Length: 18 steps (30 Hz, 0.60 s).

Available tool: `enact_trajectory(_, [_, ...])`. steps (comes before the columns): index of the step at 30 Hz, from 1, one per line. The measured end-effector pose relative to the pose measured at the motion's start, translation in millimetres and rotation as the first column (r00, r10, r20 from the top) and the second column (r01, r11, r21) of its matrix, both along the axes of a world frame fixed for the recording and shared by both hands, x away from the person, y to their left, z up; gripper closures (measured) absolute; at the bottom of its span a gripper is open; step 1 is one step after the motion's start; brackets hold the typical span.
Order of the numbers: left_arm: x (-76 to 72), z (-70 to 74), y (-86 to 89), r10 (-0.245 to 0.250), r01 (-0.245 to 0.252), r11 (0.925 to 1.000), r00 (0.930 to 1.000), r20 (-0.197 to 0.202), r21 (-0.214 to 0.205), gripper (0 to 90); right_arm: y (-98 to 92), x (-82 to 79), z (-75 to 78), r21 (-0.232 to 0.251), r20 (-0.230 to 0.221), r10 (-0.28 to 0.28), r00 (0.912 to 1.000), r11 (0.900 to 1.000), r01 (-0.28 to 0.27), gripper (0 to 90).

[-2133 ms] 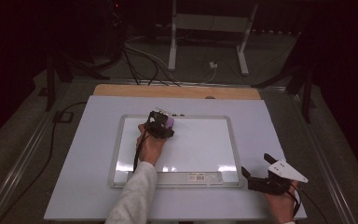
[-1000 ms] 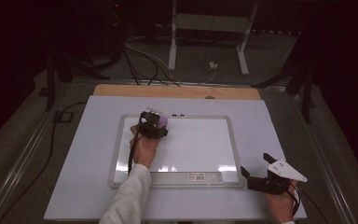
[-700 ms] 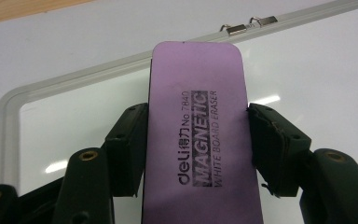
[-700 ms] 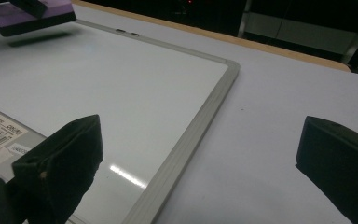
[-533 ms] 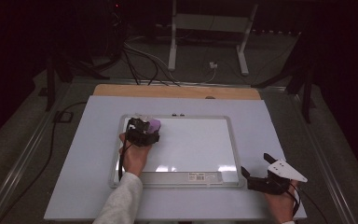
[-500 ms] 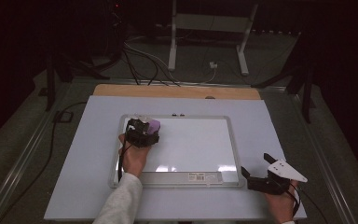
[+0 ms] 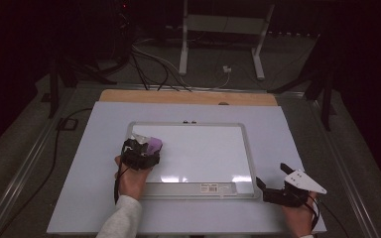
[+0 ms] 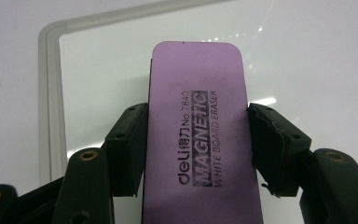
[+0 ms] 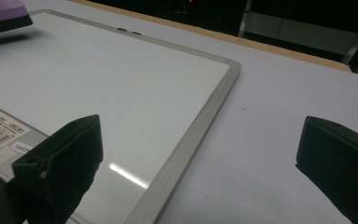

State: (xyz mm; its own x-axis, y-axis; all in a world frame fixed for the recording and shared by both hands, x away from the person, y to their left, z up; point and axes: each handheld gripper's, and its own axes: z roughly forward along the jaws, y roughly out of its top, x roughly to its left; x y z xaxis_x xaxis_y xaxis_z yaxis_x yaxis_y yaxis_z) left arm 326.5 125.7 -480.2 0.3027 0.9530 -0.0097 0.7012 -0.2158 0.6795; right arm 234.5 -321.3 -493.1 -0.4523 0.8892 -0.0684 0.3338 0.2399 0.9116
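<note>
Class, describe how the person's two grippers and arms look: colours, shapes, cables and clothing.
Both grippers are black. The left gripper has blocky black fingers with brass-coloured screws, and a black cable trails along a light grey sleeve. The right gripper carries a pale three-cornered plate on top; its fingers are chunky and matt black.

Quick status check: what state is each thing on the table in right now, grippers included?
Eraser: clamped between the left gripper's jaws, over the board's left part.
Whiteboard: lying flat, surface wiped clean.
Left gripper: shut on the eraser.
Right gripper: open, holding nothing, by the board's near right corner.
</note>
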Motion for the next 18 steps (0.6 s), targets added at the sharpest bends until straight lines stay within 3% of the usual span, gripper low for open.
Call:
enact_trajectory(11, [-29.2, -1.1, 18.6, 0.008, -0.008, 0.9998, 0.9995, -0.031, -0.016, 42.0, 1.2, -0.2, -0.5, -0.005, -0.002, 0.004, 1.0, 1.0, -0.004, 0.9])
enact_trajectory(18, [-38.6, -9.2, 22.0, 0.002, -0.003, 0.9999, 0.9989, -0.047, -0.017, 41.9, 3.9, 0.0, -1.2, -0.012, -0.006, 0.01, 0.9999, 0.9999, -0.01, 0.9])
